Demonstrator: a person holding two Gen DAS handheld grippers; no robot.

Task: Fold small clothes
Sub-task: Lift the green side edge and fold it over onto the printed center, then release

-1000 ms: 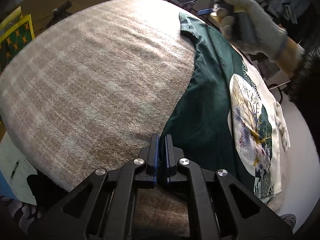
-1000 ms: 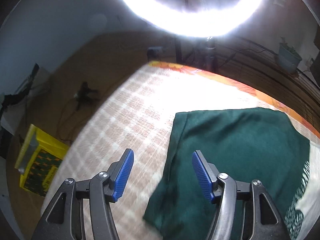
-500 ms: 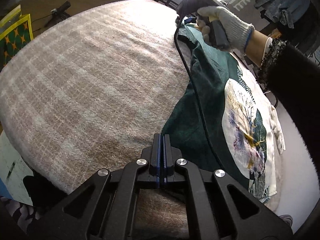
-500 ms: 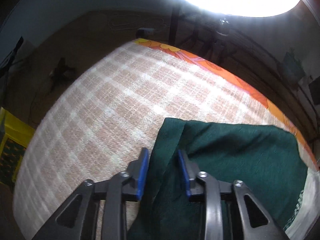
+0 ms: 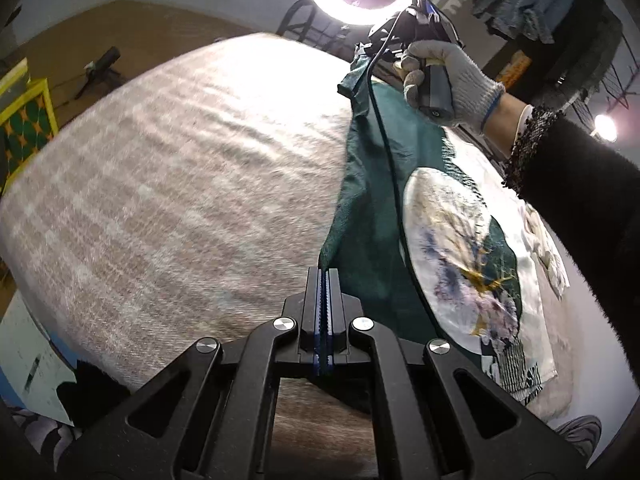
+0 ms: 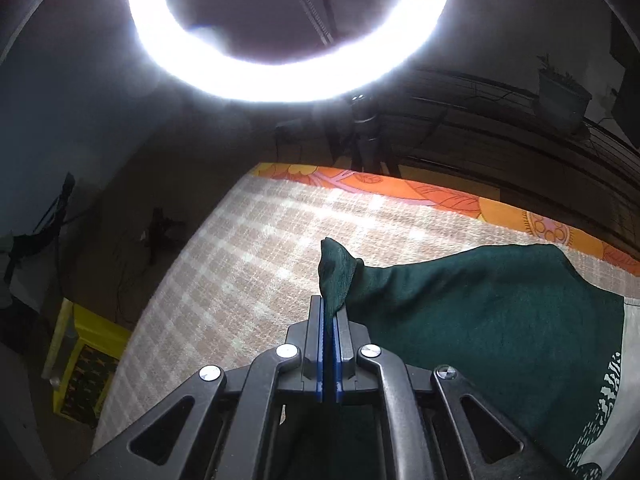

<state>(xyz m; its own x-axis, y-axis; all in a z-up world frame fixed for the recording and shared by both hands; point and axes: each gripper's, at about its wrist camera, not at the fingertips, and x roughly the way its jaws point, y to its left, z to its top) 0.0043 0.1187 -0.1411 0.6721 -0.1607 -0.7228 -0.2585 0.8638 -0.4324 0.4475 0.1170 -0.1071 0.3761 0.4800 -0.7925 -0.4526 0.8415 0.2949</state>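
Note:
A dark green garment with a white printed panel lies on a beige checked blanket. My left gripper is shut on the garment's near left edge and lifts it. My right gripper is shut on the garment's far corner, pinched up off the blanket. In the left wrist view the right gripper is held by a gloved hand at the far end of the garment, its cable trailing over the cloth.
A ring light on a stand glares at the far end of the bed. An orange patterned sheet edge borders the blanket. A yellow box stands on the floor at the left. Clothes hang at the back right.
My right gripper dropped onto the garment's far corner, shut on it and lifted it. My left gripper stayed shut on the near edge and raised it, so the left edge stands up off the blanket.

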